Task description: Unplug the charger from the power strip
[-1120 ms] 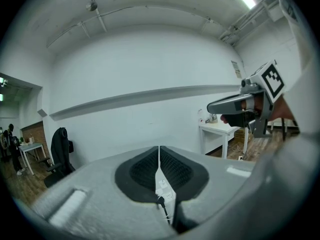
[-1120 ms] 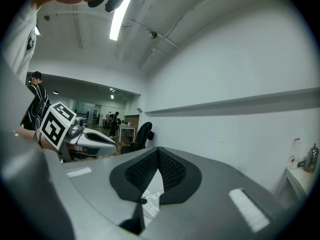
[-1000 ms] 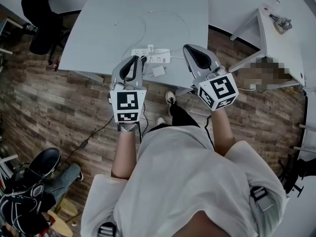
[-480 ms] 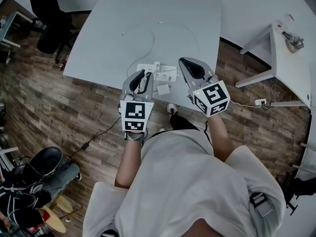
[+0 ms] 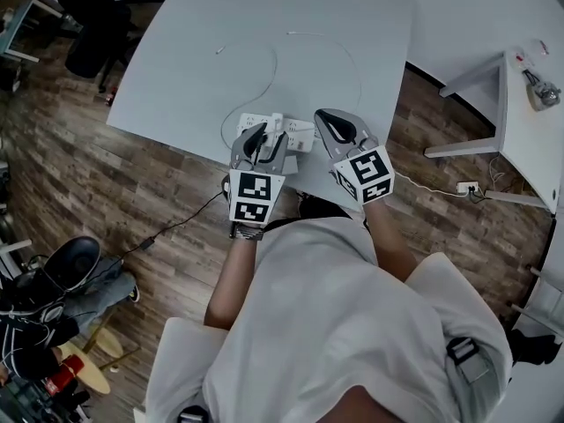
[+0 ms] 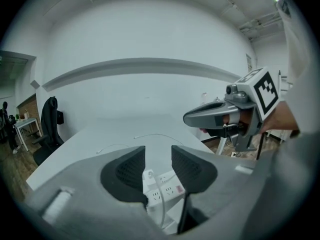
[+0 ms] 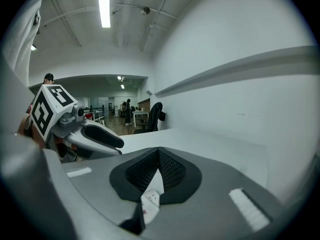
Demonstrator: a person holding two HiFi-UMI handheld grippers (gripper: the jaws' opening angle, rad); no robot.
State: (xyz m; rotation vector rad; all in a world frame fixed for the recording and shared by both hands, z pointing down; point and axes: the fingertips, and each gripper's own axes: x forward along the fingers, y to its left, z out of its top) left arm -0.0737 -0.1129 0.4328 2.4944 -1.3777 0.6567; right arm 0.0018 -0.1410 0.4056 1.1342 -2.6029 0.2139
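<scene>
A white power strip lies near the front edge of the white table, with a thin white cable looping behind it. In the left gripper view the strip shows between my jaws, and a white charger stands plugged into it, its cord running down. My left gripper hovers just over the strip's left part. Its jaws are opening and touch nothing. My right gripper is shut and empty, close above the strip's right end.
A black office chair stands beyond the table's left corner. A second white table is at the right, with a small socket block on the wooden floor beside it. A black cable trails across the floor.
Both grippers have come down and forward to the power strip. The left jaws, shut a second ago, now stand apart. The right jaws stay shut.
</scene>
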